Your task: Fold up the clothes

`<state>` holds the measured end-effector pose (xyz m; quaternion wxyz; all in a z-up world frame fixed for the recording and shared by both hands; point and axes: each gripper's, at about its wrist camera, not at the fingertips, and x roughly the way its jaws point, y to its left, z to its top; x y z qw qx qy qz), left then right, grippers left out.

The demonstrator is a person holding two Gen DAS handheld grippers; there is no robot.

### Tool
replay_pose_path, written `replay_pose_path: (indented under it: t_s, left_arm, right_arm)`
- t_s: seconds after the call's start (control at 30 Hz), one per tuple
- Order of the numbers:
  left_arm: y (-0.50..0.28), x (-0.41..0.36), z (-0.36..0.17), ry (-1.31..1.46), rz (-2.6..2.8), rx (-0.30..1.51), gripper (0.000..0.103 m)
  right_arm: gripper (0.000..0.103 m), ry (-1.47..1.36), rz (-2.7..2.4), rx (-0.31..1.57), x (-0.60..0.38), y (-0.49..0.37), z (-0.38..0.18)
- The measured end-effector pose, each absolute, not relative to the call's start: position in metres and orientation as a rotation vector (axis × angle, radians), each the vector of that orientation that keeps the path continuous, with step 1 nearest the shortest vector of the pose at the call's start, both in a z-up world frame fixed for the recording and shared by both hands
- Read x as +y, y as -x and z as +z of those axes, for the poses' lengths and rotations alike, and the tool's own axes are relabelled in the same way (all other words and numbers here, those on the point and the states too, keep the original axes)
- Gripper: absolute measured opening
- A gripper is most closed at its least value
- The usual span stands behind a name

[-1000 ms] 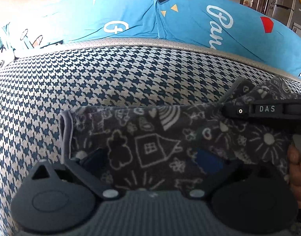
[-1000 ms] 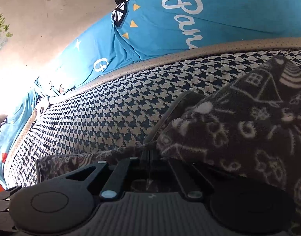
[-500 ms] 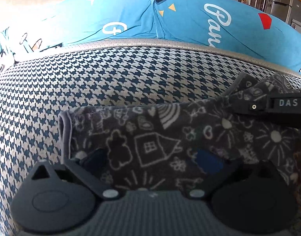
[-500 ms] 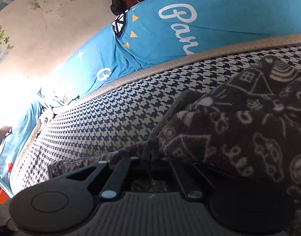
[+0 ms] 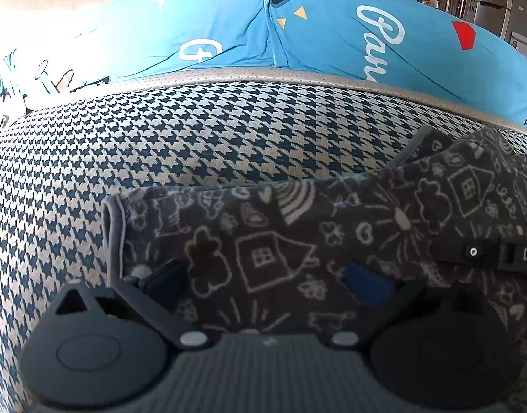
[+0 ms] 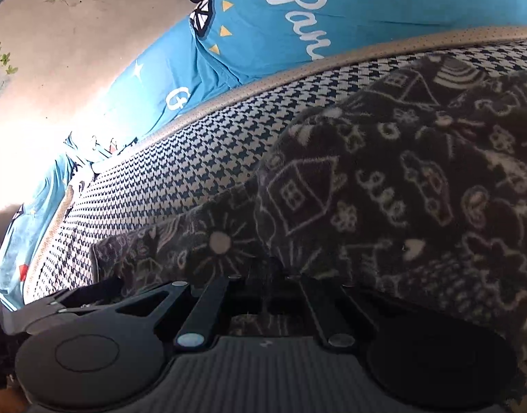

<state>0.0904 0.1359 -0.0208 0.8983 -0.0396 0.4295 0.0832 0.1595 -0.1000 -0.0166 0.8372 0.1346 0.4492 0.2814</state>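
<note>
Two grippers on the job, both over the same dark grey cloth (image 5: 280, 241) printed with white doodles of houses, flowers and hearts.

On my left gripper (image 5: 263, 278) the fingers stand wide apart, one dark pad at the cloth's left edge and the blue-tipped finger (image 5: 366, 285) to the right. The cloth lies flat between and under them; I cannot tell whether the tips press on it. The cloth's grey hemmed corner (image 5: 114, 216) sits just left of the left finger.

On my right gripper (image 6: 268, 275) the fingers are drawn together, pinching a fold of the same cloth (image 6: 401, 189). From the pinch the fabric rises in a bunched fold and drapes to the right, filling most of that view. A lower layer with a sun doodle lies flat to the left of the pinch.

From the left wrist view, part of the right gripper's body, lettered in white (image 5: 487, 254), shows at the right edge, over the cloth.

Underneath everything is a houndstooth cushion (image 5: 194, 144), navy and cream, with a beige perforated trim (image 5: 263, 75) along its far edge. Behind it lies a bright blue sheet (image 5: 229, 34) with white script and small yellow triangles. A pale wall (image 6: 74, 34) is beyond, washed out by glare on the left.
</note>
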Motion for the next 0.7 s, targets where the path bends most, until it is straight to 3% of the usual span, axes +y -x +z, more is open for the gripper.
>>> replay_pose_path:
  t_s: [0.7]
  left_arm:
    - [-0.076, 0.141, -0.017, 0.088, 0.163, 0.868, 0.103]
  right_arm:
    - [0.001, -0.302, 0.552, 1.003, -0.120, -0.113, -0.005]
